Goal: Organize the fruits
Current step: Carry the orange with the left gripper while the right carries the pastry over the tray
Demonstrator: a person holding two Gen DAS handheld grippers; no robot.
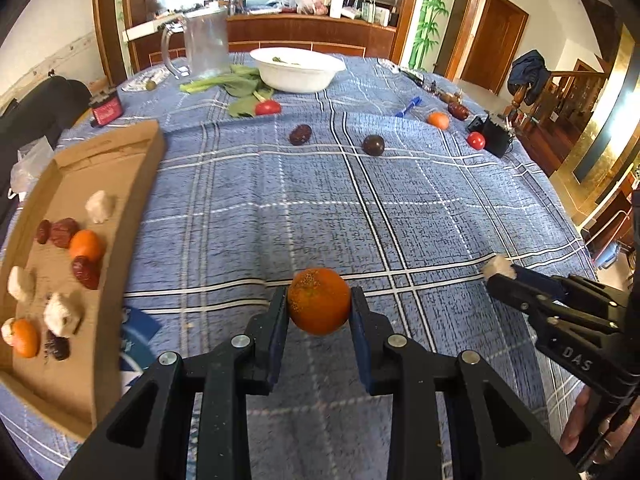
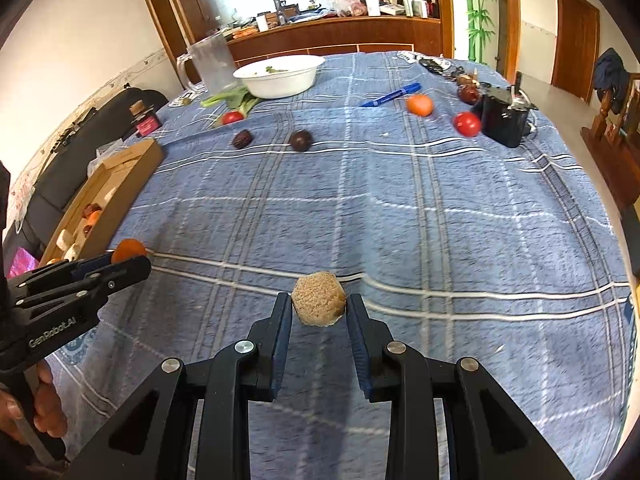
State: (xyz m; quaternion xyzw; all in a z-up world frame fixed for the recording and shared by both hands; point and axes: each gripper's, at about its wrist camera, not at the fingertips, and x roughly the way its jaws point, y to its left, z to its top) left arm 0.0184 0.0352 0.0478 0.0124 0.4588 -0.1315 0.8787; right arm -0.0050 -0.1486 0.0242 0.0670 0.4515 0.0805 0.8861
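Note:
My left gripper (image 1: 319, 303) is shut on an orange mandarin (image 1: 319, 300) and holds it above the blue plaid cloth; it also shows in the right wrist view (image 2: 127, 258). My right gripper (image 2: 319, 307) is shut on a pale beige lump (image 2: 318, 298), also seen at the right of the left wrist view (image 1: 498, 267). A cardboard tray (image 1: 132, 184) at the left holds mandarins, red dates and white lumps. Loose on the cloth lie a red date (image 1: 300, 134), a dark round fruit (image 1: 373, 145), a mandarin (image 1: 438, 120) and tomatoes (image 1: 475, 140).
A white bowl (image 1: 298, 69) with greens beside it and a clear jug (image 1: 204, 42) stand at the far side. A black box (image 2: 505, 118), a blue pen (image 2: 391, 95) and a small red jar (image 1: 106, 109) are on the cloth. A wooden counter is behind.

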